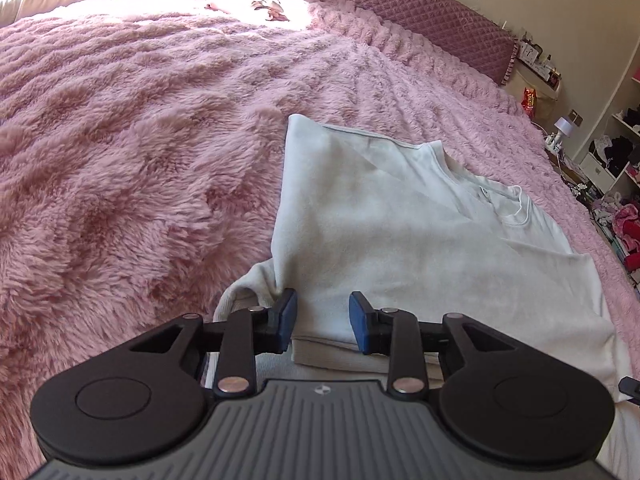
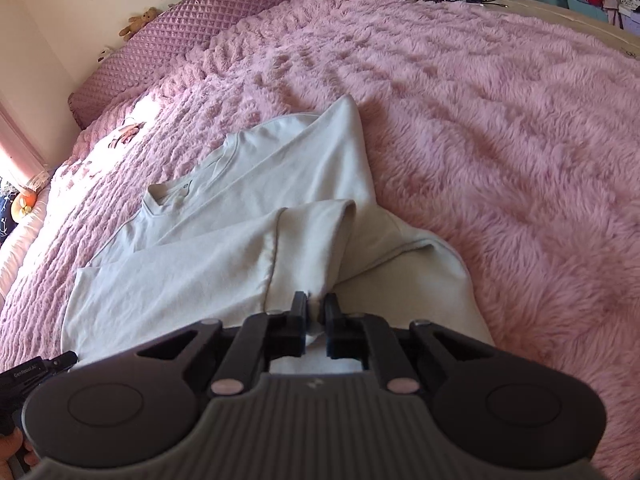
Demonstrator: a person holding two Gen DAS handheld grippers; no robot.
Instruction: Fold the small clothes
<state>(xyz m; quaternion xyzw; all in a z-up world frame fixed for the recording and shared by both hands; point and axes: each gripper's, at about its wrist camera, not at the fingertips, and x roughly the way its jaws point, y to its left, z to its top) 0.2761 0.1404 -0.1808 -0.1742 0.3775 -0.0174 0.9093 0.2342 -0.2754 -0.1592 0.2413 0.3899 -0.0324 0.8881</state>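
Item: fold in progress, small pale grey-white soft cotton top (image 1: 400,216) lying on a shaggy pink plush bedspread (image 1: 120,160), near edge of the bed. Nearest, left gripper (image 1: 323,322): black two-finger tongs with blue pads (image 1: 289,316), spread, nothing pinched; left pad touches a loose fold of cloth, right pad stands clear above the near hem. Nearest on the other side, right gripper (image 2: 316,308): black tongs pressed together, pinching a ridge of the top's fabric where a turned-over sleeve panel meets the body. Middle: sleeve flaps folded inward over the chest, seams running diagonally; the right flap bunches into a raised tube. Beyond: neckline with small button, collar pointing away, cloth flat there. Far: quilted mauve headboard cushion (image 2: 200,24), small brown teddy bear (image 2: 140,20) on top of it, cluttered shelves at the room's edge. Handling note, as judgement: the right pinch should draw the ridge taut and low so the bunched flap lies flat; the left tongs would do well to take the near hem at its matching corner before any lift, keeping both corners level so the fold lands square on the collar end.
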